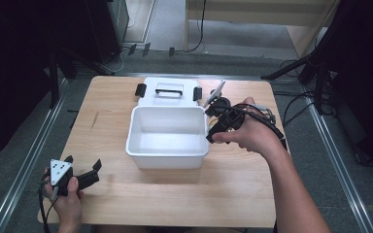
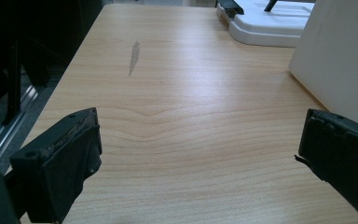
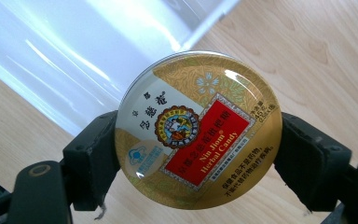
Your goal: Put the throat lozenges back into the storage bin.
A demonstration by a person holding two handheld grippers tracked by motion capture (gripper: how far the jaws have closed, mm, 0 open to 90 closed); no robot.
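Right gripper view: a round candy tin is clamped between the right claw jaws.
It hangs beside the white bin's right rim; the left claw rests spread, holding nothing, at the table's near left.

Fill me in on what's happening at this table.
A person works two hand-held grippers. The right gripper is clamped on a round gold candy tin, beside the right wall of an open white box. The box's lid lies behind it. The left gripper rests open near the table's front left corner.
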